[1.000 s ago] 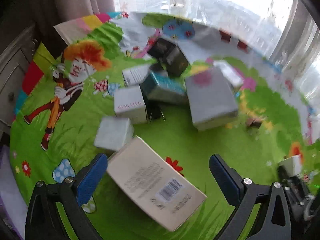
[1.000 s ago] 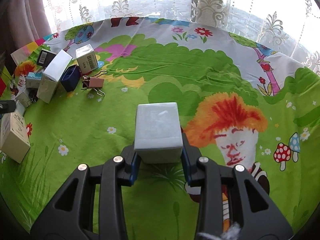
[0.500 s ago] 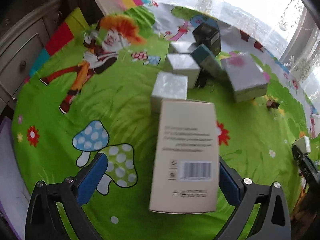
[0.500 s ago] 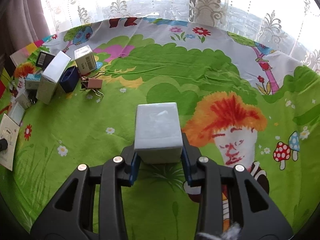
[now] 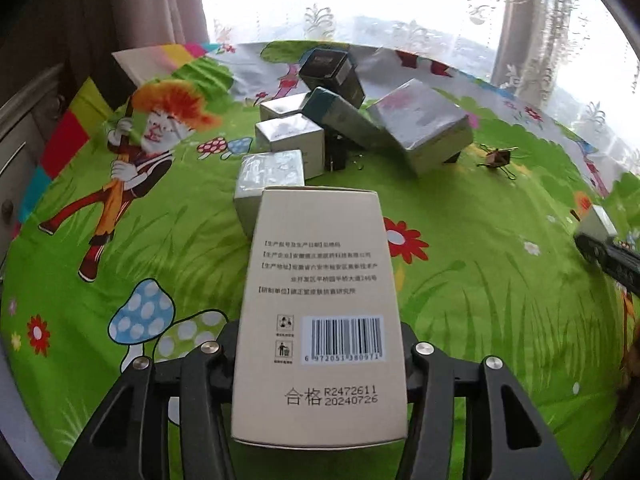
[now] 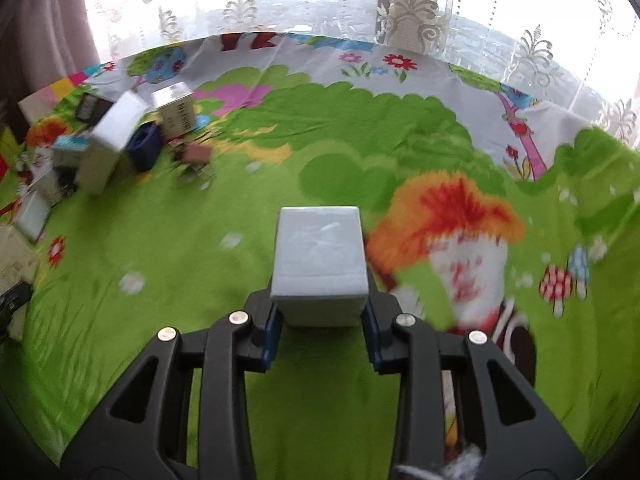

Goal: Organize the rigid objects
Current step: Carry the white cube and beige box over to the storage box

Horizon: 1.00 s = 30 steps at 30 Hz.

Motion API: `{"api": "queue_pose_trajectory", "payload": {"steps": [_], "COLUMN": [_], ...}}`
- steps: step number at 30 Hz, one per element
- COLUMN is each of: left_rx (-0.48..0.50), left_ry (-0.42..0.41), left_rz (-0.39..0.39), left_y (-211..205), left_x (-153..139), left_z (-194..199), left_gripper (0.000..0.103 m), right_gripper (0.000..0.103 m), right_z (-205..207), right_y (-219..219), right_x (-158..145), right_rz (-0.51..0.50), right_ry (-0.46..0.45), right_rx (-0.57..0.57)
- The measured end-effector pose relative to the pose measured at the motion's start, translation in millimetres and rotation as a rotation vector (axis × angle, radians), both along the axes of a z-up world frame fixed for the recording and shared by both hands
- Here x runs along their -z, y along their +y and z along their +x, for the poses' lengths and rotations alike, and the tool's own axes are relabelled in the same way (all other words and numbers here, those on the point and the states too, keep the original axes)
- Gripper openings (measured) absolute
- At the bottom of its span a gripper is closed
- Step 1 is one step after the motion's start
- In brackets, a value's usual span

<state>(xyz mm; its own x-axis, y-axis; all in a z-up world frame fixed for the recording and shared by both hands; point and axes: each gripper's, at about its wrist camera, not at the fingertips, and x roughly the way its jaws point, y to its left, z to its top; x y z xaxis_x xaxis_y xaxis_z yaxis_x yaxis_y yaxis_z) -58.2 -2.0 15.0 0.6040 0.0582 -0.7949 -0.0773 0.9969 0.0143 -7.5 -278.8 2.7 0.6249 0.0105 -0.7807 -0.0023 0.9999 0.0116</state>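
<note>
My left gripper [image 5: 320,344] is shut on a tall beige carton with a barcode [image 5: 320,304], its sides between the jaws. Beyond it lies a cluster of boxes: a silver wrapped box [image 5: 270,178] right behind the carton, a white box [image 5: 290,136], a teal box [image 5: 340,116], a black box [image 5: 332,70] and a large silver box [image 5: 420,124]. My right gripper [image 6: 320,320] is shut on a small pale white box [image 6: 320,256] over the green cloth. The same cluster [image 6: 112,148] shows at the far left in the right wrist view.
A cartoon-printed green cloth [image 5: 500,320] covers the surface. A brown binder clip [image 5: 498,158] lies right of the cluster. A drawer cabinet [image 5: 16,148] stands at the left edge. Lace curtains [image 6: 412,4] hang along the far edge.
My left gripper has closed on the beige carton, which now lies straight between the jaws. My right gripper still holds the white box and has shifted slightly; its view is blurred.
</note>
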Motion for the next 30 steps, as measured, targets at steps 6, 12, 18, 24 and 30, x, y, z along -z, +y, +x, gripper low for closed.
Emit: {"api": "queue_pose_trajectory", "payload": {"steps": [6,12,18,24,30], "left_rx": [0.042,0.197,0.327,0.415,0.439], "left_ry": [-0.013,0.012,-0.36,-0.637,-0.761], "left_rz": [-0.006,-0.122,-0.037,-0.034,-0.007], "left_y": [1.3,-31.8,-78.8,-108.5,-115.6], "left_x": [1.1,-2.8,-91.8,-162.0,-184.9], "left_z": [-10.6,-38.9,-93.6,-151.3,-192.1], "left_gripper": [0.052,0.051,0.051,0.051,0.051], "right_gripper": [0.038,0.038,0.038,0.038,0.038], "right_z": [-88.1,-144.4,-212.7,-259.1,-301.0], "right_y": [29.4,42.9,33.9,41.0,50.3], "right_x": [-3.9,-9.0,-82.4,-131.5,-154.5], "right_rz": [0.021,0.029,-0.014,-0.057,-0.083], "right_ry": [-0.01,-0.074,-0.577,-0.823,-0.92], "right_rx": [-0.011,0.01,0.181,0.22,0.203]}}
